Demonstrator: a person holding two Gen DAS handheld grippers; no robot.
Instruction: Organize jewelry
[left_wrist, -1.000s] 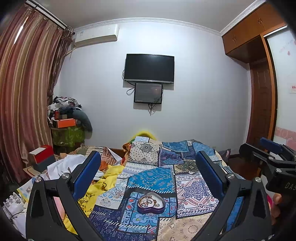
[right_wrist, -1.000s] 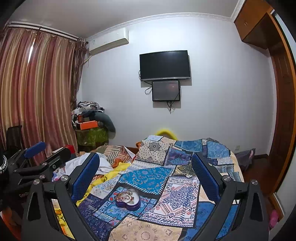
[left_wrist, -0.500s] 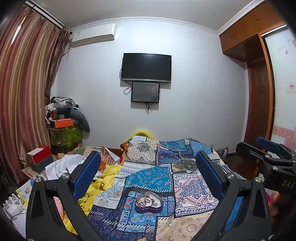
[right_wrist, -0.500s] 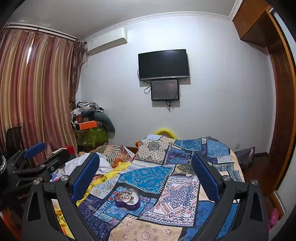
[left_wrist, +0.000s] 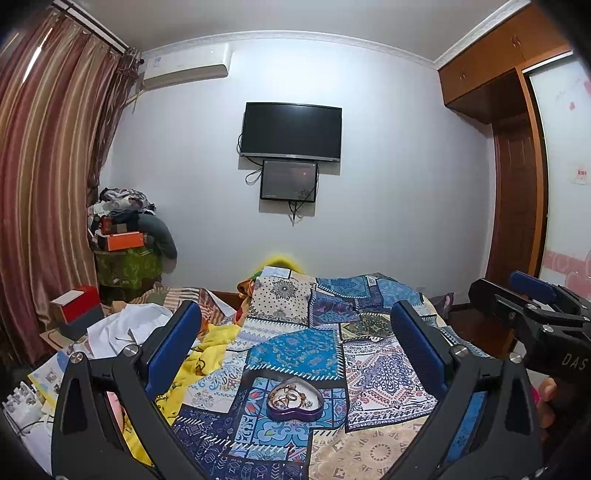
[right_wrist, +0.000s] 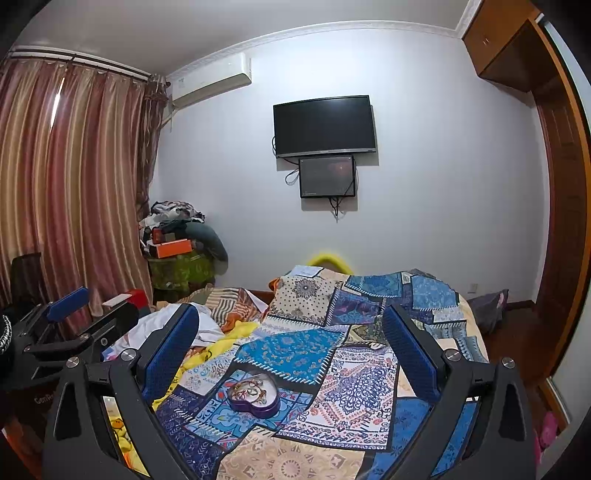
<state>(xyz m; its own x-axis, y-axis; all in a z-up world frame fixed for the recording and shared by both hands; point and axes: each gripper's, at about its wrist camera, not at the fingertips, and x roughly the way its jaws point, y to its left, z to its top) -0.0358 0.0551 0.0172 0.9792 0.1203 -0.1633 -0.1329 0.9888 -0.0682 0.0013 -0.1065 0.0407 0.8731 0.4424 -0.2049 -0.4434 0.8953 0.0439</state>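
A purple heart-shaped jewelry box lies open on the patchwork bedspread, with several tangled bracelets and rings inside. It also shows in the right wrist view. My left gripper is open and empty, held above and short of the box. My right gripper is open and empty too, with the box low between its blue pads. Each gripper shows at the edge of the other's view: the right gripper and the left gripper.
White and yellow clothes are heaped on the bed's left side. A red box and papers lie by the striped curtain. A cluttered stand sits in the corner. A TV hangs on the far wall. A wooden wardrobe is at right.
Both views have tilted up a little, so the box sits lower in the frames. Both grippers stay open.
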